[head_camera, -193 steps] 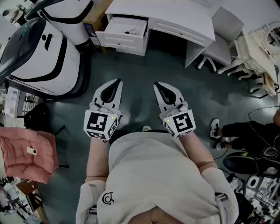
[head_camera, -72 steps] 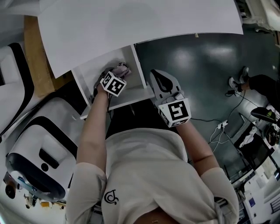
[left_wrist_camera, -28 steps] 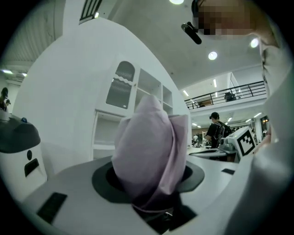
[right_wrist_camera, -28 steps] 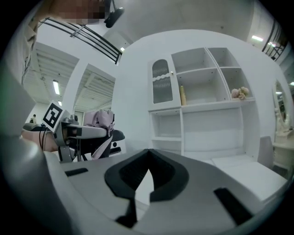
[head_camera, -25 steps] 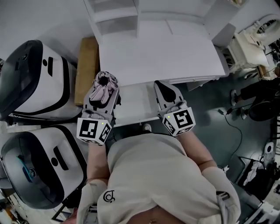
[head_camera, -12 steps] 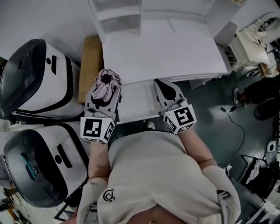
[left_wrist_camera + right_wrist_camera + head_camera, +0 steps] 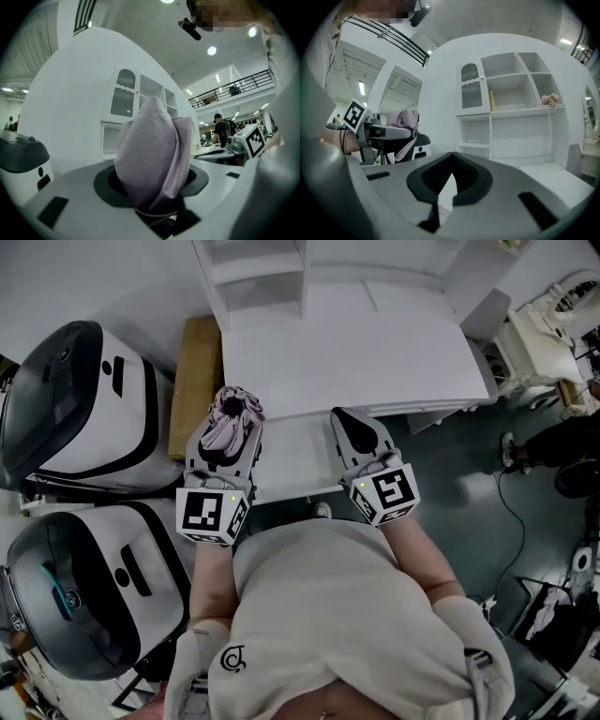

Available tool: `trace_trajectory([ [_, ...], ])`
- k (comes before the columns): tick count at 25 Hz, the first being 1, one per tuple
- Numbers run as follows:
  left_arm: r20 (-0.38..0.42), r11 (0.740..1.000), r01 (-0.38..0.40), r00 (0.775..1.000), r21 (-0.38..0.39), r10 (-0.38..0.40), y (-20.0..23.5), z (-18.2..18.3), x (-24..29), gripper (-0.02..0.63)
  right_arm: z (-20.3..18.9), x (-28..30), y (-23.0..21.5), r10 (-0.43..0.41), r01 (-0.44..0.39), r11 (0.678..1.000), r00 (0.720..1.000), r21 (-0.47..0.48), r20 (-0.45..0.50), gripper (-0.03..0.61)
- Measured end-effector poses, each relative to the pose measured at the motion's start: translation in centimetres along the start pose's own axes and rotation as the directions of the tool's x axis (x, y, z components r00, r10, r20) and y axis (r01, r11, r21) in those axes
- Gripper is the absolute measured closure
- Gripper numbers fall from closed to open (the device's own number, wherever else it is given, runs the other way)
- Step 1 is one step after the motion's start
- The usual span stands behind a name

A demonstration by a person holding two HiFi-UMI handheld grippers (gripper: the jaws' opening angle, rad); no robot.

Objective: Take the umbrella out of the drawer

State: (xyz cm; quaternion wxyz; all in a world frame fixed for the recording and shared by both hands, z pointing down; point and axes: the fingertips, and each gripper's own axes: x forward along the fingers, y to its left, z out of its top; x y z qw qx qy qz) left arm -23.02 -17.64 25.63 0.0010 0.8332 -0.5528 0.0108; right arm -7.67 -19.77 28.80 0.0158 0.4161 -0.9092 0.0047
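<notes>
Only one umbrella [image 7: 234, 409], two grippers [image 7: 226, 435] [image 7: 343, 420]

Both forearms are stretched out in front of the torso, pretty much side by side, grippers pointing level and straight ahead. The left gripper [image 7: 230, 425] has its jaws partway apart and clamped around a folded umbrella [image 7: 152, 154], which fills the gap and pokes out past the tips. The right gripper [image 7: 352, 420] has nothing in it, jaw tips pressed together.
</notes>
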Motion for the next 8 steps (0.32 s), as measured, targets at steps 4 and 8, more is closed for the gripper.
trace_trajectory([
  [4,-0.003,1.0,0.0,1.0,0.0,0.0,-0.11,-0.07,0.12,0.385,-0.19,0.0,-0.11,-0.002,0.002,1.0,1.0,0.003,0.0,0.574],
  [8,-0.012,1.0,-0.005,1.0,0.009,0.006,0.09,-0.38,0.21,0.385,-0.48,0.17,-0.11,0.0,0.0,1.0,1.0,0.006,0.002,0.574],
])
